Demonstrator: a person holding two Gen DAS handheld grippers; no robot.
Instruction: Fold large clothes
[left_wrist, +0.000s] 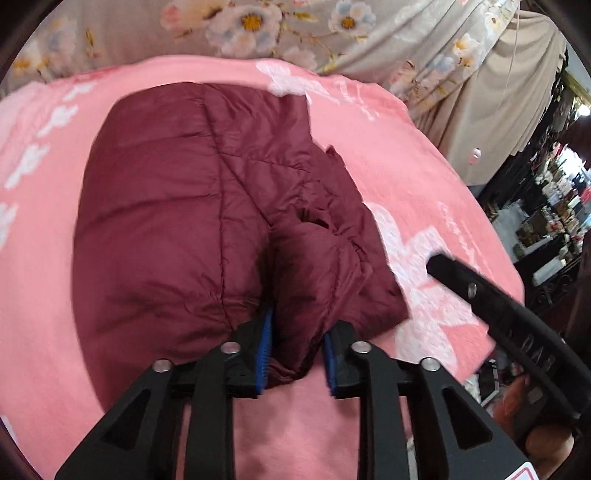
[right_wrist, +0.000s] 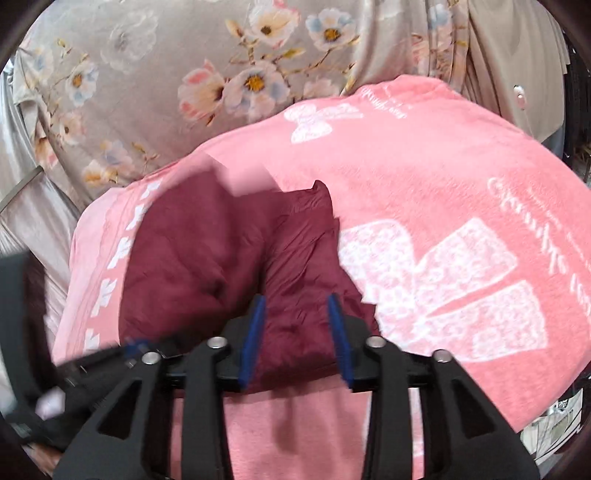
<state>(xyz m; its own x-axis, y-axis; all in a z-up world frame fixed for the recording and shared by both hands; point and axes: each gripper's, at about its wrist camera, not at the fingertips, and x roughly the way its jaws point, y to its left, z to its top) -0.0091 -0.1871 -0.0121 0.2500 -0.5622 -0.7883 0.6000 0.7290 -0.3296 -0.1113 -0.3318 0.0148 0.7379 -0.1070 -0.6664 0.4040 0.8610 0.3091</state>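
a maroon padded jacket (left_wrist: 207, 206) is lying bunched into a compact, roughly folded bundle on a pink blanket (left_wrist: 436, 184) with white bow prints, spread over what looks like a bed; a grey floral sheet (right_wrist: 155, 92) is showing behind it.

left tool (left_wrist: 297, 347): its blue pads (left_wrist: 266, 343) are standing a little apart, with the near edge of the jacket bulging up between them. the fabric is sitting in the gap but the pads are not visibly pinching it, so i am reading this as a loose, narrow opening, not a grip.

right tool (right_wrist: 297, 341): same picture from its own camera. blue pads (right_wrist: 255, 339) parted, a maroon fold lying between them, no clear squeeze on the cloth.

judgement: both tools are hovering at the near edge because that is where a fold would be laid down and let go; the bundle is resting on the blanket under its own weight. the right side of the jacket looks lumpy, with a loose flap (left_wrist: 332, 155) sticking out, so the puffy fill is likely to spring back. the frames are blurred, so contact is uncertain.
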